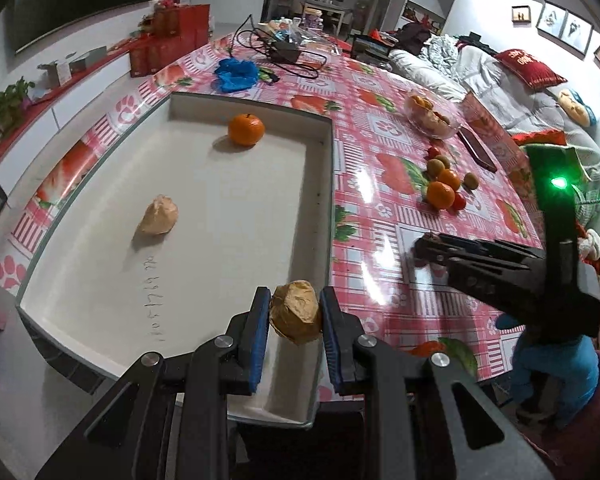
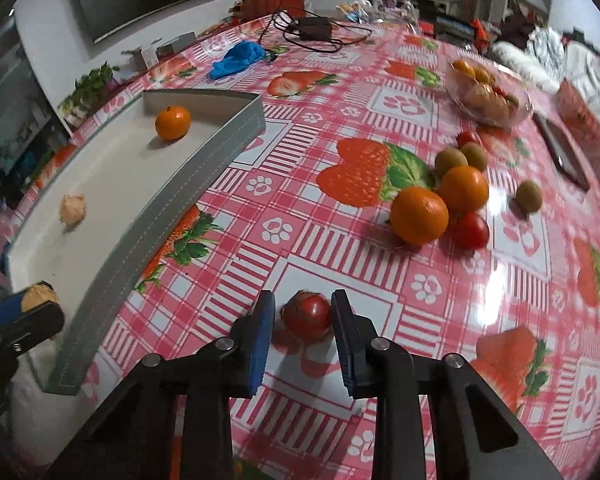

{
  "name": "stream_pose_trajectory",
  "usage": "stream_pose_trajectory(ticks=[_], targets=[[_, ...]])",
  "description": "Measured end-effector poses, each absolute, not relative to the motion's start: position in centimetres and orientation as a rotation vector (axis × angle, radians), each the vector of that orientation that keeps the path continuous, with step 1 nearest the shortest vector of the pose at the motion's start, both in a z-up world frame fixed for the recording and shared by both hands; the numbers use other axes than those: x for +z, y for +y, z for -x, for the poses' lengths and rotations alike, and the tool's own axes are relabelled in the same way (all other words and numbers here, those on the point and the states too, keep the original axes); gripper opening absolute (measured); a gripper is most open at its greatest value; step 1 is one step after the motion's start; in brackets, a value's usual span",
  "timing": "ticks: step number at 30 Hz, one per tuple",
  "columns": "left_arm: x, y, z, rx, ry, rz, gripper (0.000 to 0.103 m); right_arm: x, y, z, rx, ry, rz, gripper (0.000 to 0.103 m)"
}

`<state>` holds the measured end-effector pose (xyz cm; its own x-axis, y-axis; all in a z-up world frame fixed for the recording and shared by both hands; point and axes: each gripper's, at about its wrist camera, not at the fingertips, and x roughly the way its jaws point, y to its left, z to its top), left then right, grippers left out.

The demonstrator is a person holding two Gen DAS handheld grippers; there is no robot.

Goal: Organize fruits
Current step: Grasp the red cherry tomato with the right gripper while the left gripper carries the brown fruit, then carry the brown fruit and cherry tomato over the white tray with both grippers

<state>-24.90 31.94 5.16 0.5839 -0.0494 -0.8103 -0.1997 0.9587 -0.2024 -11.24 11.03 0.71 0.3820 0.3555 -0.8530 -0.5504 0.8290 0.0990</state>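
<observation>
left gripper (image 1: 295, 312): angled down over tray (image 1: 328, 184), clamping walnut (image 1: 296, 312) | right gripper (image 2: 303, 314): angled down, pads gripping tomato (image 2: 307, 315) on tablecloth (image 2: 300, 152)

A: What colours cover the worktop (image 2: 340, 248)?
B: A pink-and-white check cloth printed with red strawberries, green leaves and paw marks.
A: And the tray (image 1: 204, 208)?
B: White inside, grey walls. In it sit one orange (image 1: 246, 129) and a tan lump (image 1: 159, 215).
A: The tools?
B: Black, with blue pads (image 2: 260, 340). One tomato (image 2: 307, 316) is red; the kiwis (image 2: 451, 161) are brownish green.
</observation>
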Motion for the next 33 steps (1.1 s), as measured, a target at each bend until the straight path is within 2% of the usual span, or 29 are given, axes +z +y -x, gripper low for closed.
stream_pose_trajectory(ticks=[10,15,16,17,18,20,22,24,26,33], targets=[[6.4,34.2,25.4,0.124,0.895,0.308,0.028,3.0,10.8,11.6,0.581,1.018,0.177,0.031],[6.2,35.1,25.9,0.134,0.895,0.329,0.028,2.4,11.3,11.3,0.573,1.031,0.193,0.032],[6.1,35.2,26.0,0.133,0.899,0.331,0.028,2.2,11.5,11.3,0.582,1.036,0.187,0.034],[5.9,35.2,26.1,0.133,0.904,0.332,0.028,2.0,11.7,11.2,0.586,1.032,0.189,0.05],[5.8,35.3,26.2,0.133,0.906,0.333,0.028,1.9,12.3,11.3,0.578,1.019,0.214,0.061],[5.8,35.4,26.4,0.135,0.907,0.338,0.028,1.5,13.0,11.3,0.582,1.011,0.246,0.061],[5.9,35.5,26.7,0.137,0.901,0.341,0.028,0.7,13.9,11.3,0.576,1.038,0.27,0.057],[5.9,35.7,26.8,0.14,0.899,0.344,0.028,0.4,14.4,11.7,0.555,1.016,0.315,0.035],[5.8,35.9,26.7,0.14,0.903,0.348,0.028,0.5,14.7,12.1,0.579,1.015,0.325,0.023],[6.1,36.2,26.7,0.14,0.894,0.346,0.028,2.0,13.1,11.9,0.59,1.018,0.246,0.023]])
